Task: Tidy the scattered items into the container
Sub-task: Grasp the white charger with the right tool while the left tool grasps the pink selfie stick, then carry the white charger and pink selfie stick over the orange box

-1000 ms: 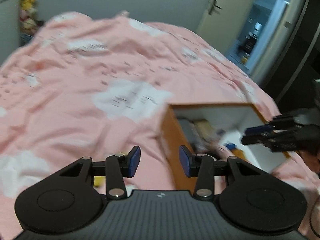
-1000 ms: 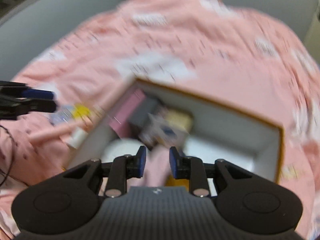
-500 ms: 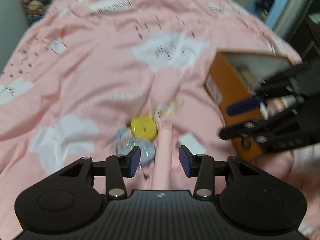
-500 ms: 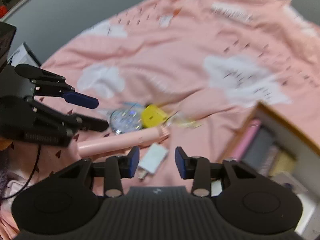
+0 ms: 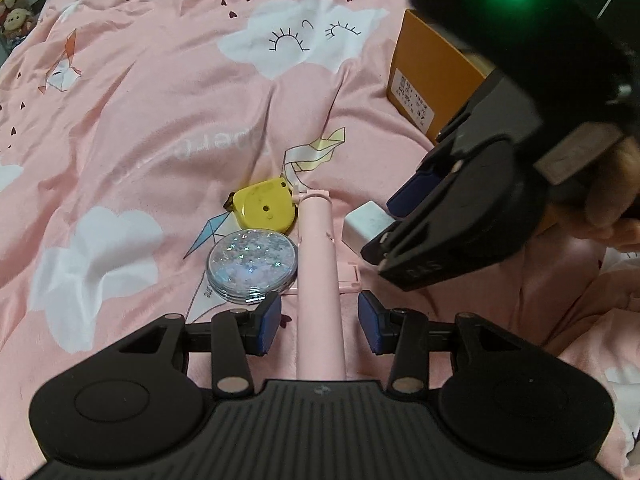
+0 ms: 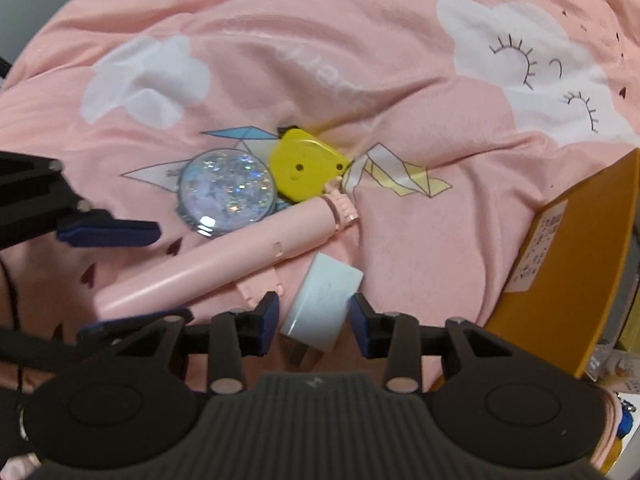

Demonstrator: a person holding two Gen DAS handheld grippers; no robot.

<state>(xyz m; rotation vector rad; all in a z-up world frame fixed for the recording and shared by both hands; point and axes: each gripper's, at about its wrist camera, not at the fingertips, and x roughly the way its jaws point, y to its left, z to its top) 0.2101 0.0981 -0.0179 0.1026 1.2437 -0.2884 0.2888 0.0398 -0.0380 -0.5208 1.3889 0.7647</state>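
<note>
Scattered items lie together on the pink bedspread. A pink stick (image 5: 320, 260) runs between the jaws of my left gripper (image 5: 320, 326), which is open and pointing steeply down; its pads stand clear of it. Left of the stick lie a yellow tape measure (image 5: 266, 208) and a round glitter case (image 5: 252, 266). My right gripper (image 6: 315, 320) points straight down, open around a white charger plug (image 6: 324, 300) without pressing it. The orange box (image 6: 560, 260) stands at the right. In the right wrist view the left gripper (image 6: 172, 274) straddles the pink stick (image 6: 224, 256).
The bedspread (image 5: 140, 120) is soft and wrinkled, with white cloud prints. In the left wrist view the right gripper (image 5: 396, 224) and a hand fill the right side, in front of the orange box (image 5: 432, 72). Soft toys sit at the far left edge.
The right gripper swung from over the box to the charger plug and its jaws widened. The left gripper tipped down and sank over the pink stick.
</note>
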